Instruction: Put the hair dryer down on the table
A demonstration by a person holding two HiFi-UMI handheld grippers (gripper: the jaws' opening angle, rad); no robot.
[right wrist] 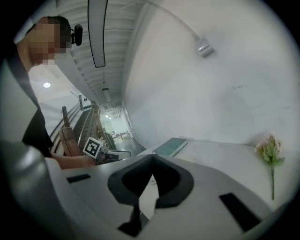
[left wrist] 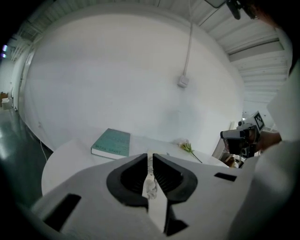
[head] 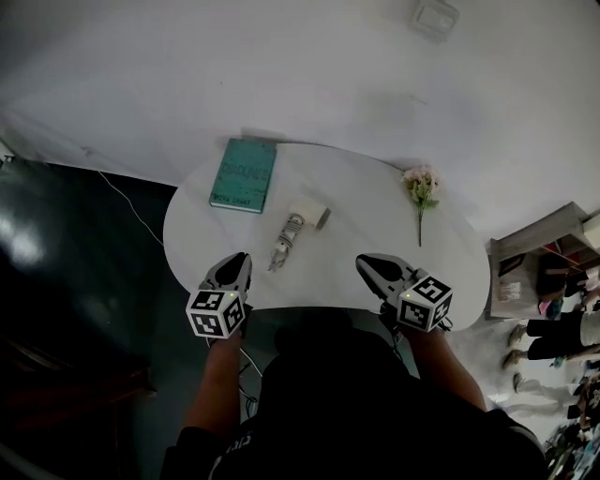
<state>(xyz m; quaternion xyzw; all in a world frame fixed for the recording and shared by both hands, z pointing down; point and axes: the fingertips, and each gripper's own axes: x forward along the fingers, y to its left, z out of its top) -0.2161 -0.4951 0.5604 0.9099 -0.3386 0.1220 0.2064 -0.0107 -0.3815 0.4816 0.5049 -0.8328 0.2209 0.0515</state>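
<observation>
The hair dryer point(head: 298, 230), cream with a silvery handle, lies on the round white table point(head: 375, 234) near its middle. No gripper touches it. My left gripper point(head: 239, 260) hovers at the table's front edge, just left of and nearer than the dryer. In the left gripper view its jaws point(left wrist: 150, 156) stand shut to a thin slit with nothing gripped, and a bit of the dryer point(left wrist: 150, 185) shows through the slit, lying farther off. My right gripper point(head: 364, 264) hangs at the front right with its jaw tips point(right wrist: 151, 176) meeting, empty.
A green book point(head: 244, 174) lies at the table's far left and a pink flower point(head: 421, 192) at its far right. Behind them rises a white wall with a socket point(head: 434, 16). A dark floor with a thin cable point(head: 122, 197) lies left, and shelves point(head: 544, 258) stand right.
</observation>
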